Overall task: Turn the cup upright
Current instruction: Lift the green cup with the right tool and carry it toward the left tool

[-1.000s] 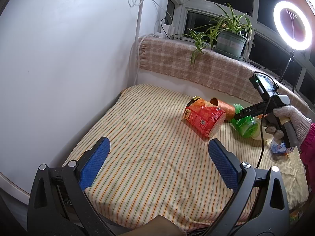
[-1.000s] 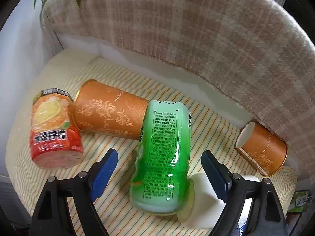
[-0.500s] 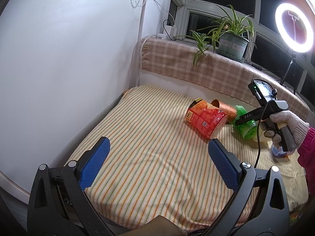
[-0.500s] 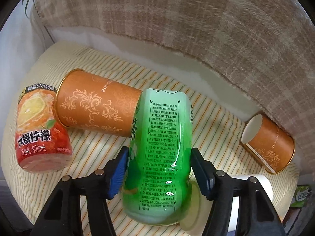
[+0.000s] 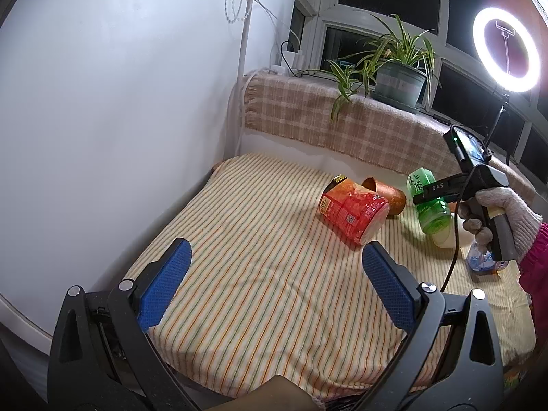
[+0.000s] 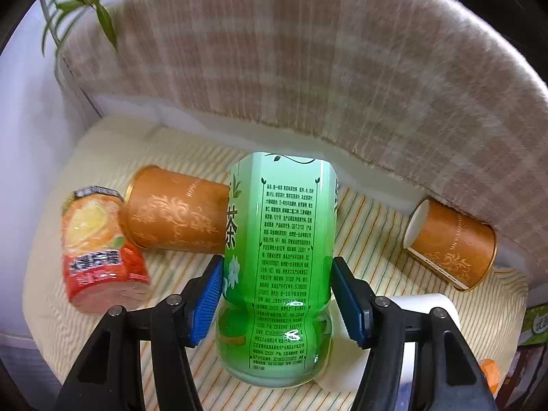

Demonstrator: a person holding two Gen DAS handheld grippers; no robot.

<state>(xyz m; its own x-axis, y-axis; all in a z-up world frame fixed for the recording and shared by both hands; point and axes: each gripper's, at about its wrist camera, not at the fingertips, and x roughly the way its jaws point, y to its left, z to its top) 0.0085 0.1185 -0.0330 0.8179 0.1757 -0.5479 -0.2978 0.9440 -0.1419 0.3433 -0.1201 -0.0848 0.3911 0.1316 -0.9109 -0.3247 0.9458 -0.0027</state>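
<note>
My right gripper [image 6: 275,294] is shut on the green tea cup [image 6: 279,257], its blue pads pressed on both sides, the cup's far end tilted up off the striped cloth. The left wrist view shows the same green cup [image 5: 428,205] in the right gripper [image 5: 424,195] at the right. An orange patterned paper cup [image 6: 174,219] lies on its side just left of it. A red-orange drink cup [image 6: 99,246] lies on its side further left. My left gripper [image 5: 274,284] is open and empty, above the near part of the cloth.
A second orange paper cup [image 6: 448,243] lies on its side at the right by the plaid-covered ledge [image 6: 308,68]. A white cup [image 6: 424,311] lies under my right finger. A potted plant [image 5: 397,78] and a ring light [image 5: 507,44] stand behind. A white wall [image 5: 120,102] bounds the left.
My right gripper moved forward around the green cup and shut on it, then lifted its far end. My left gripper stayed open and drew back slightly.
</note>
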